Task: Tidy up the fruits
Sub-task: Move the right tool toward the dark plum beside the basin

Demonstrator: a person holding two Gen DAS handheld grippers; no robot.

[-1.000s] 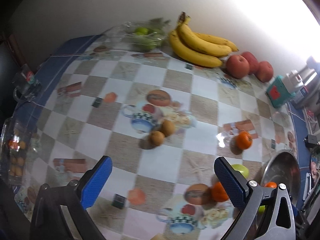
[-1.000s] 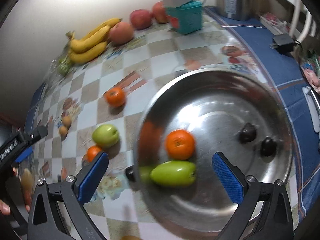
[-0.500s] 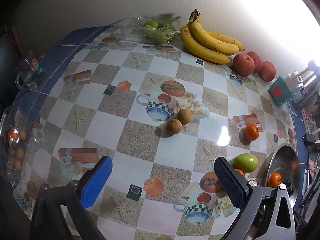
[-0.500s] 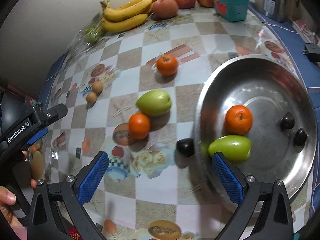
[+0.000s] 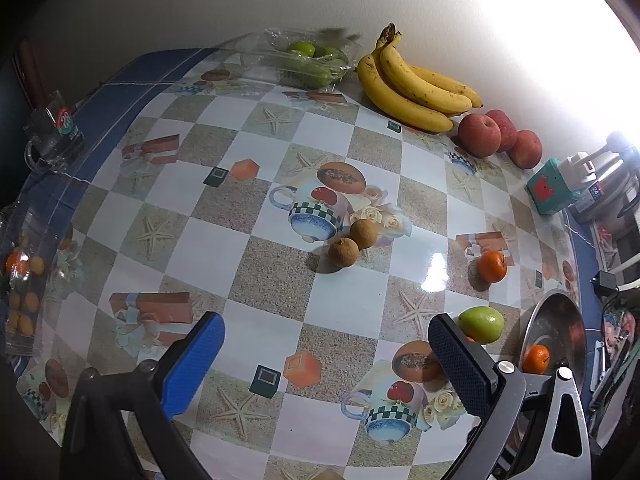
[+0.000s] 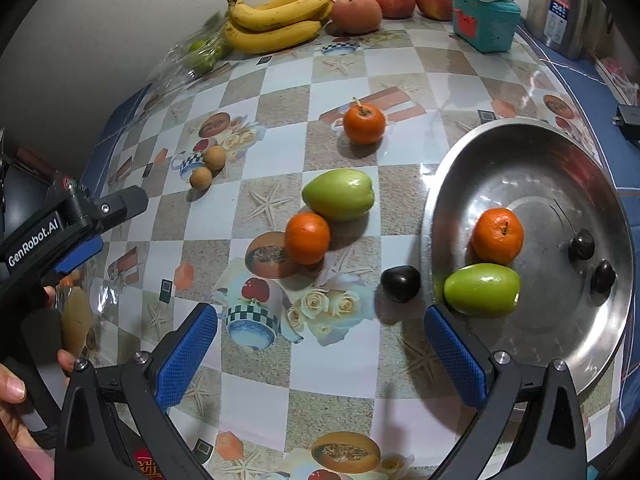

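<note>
right hand-held gripper has backed off the steel bowl; both grippers wide, empty; left hand-held gripper hovers. step: collecting loose fruit. likely next: close on dark plum just beside the bowl on the desk.

I see open counter directly ahead of right hand-held gripper, jaws spread wide, nothing between them. Dark plum sits just beyond, beside rim of steel bowl, which blocks right side. Orange touching green mango ahead-left. Left hand-held gripper, also spread wide, faces bare checkered stretch; two brown fruits farther ahead. Bananas and apples line wall.
</note>
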